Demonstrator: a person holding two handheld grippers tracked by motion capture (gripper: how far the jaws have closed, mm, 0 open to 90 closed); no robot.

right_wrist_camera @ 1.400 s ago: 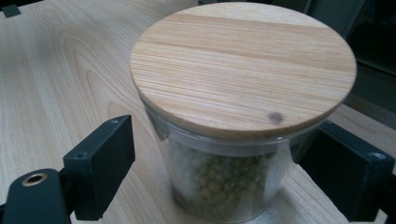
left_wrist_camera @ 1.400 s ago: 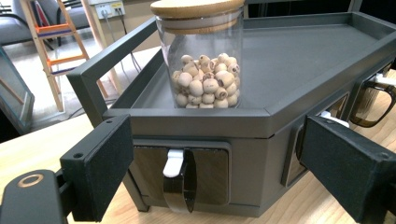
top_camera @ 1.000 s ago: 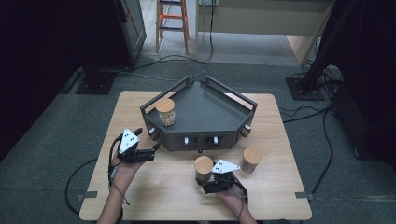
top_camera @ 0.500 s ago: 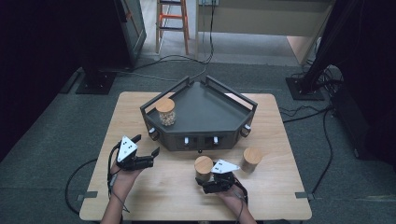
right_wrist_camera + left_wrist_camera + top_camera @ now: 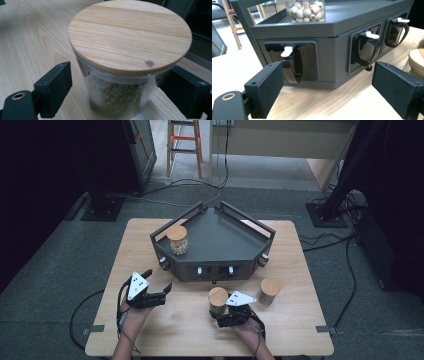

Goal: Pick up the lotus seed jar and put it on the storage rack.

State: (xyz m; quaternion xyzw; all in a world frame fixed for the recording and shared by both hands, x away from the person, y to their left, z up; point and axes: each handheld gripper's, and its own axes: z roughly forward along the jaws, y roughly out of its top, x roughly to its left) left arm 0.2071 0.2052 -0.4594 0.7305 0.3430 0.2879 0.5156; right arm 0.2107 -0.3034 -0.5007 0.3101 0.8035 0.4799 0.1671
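A glass jar of green beans with a wooden lid [image 5: 130, 42] stands on the wooden table [image 5: 185, 330]. My right gripper [image 5: 120, 85] is open with one jaw on either side of this jar [image 5: 218, 296], and the left jaw stands clear of the glass. In the high view the right gripper [image 5: 221, 312] is near the front edge. My left gripper [image 5: 329, 75] is open and holds nothing. It faces the front of a dark angular stand [image 5: 332, 37] with black dispenser handles [image 5: 292, 65]. Seen from above, the left gripper [image 5: 157, 281] sits left of the stand [image 5: 220, 232].
A jar of pale beads [image 5: 177, 239] stands on the stand's top left, also seen as the jar [image 5: 305, 10] in the left gripper view. A second wooden-lidded jar [image 5: 269, 290] is on the table right of my right gripper. Cables lie on the floor beyond.
My left gripper has drifted a little toward the table's near edge. The right gripper and the jar between its jaws have stayed put.
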